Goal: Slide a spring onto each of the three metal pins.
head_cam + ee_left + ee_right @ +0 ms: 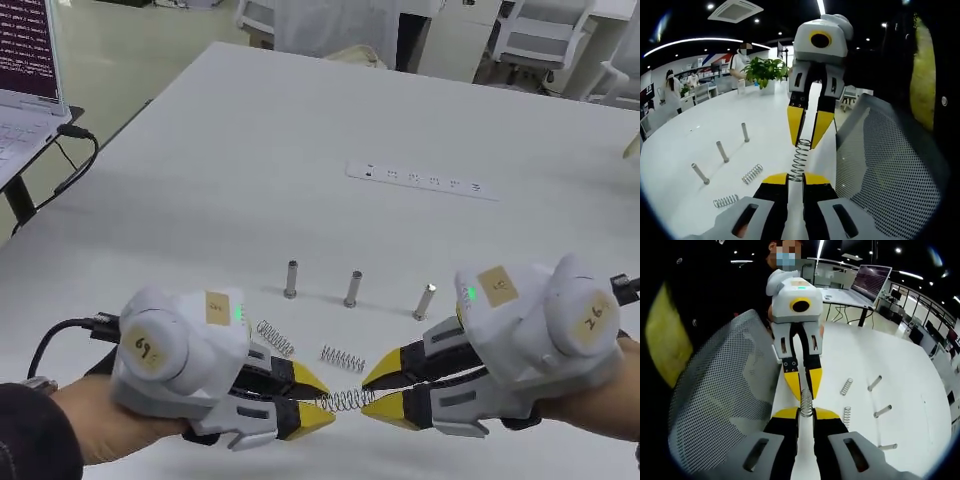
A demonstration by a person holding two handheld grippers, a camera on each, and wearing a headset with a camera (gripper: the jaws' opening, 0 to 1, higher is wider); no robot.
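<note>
- Head view: the left tool (pixel 318 400) and the right tool (pixel 378 392) are meeting tip to tip, each pinching one end of a spring (pixel 345 401). The pins (pixel 353 288) are standing beyond them on the tabletop (pixel 300 160).
- Left gripper view: the spring (pixel 799 160) is running from the left tool's nipped jaws to the right tool's tips.
- Right gripper view: the right tool's jaws are clamping the spring's near end.

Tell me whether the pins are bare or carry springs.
Bare: nothing sits on the pins. Two springs lie on the table; a third spring is held between left tool and right tool.
</note>
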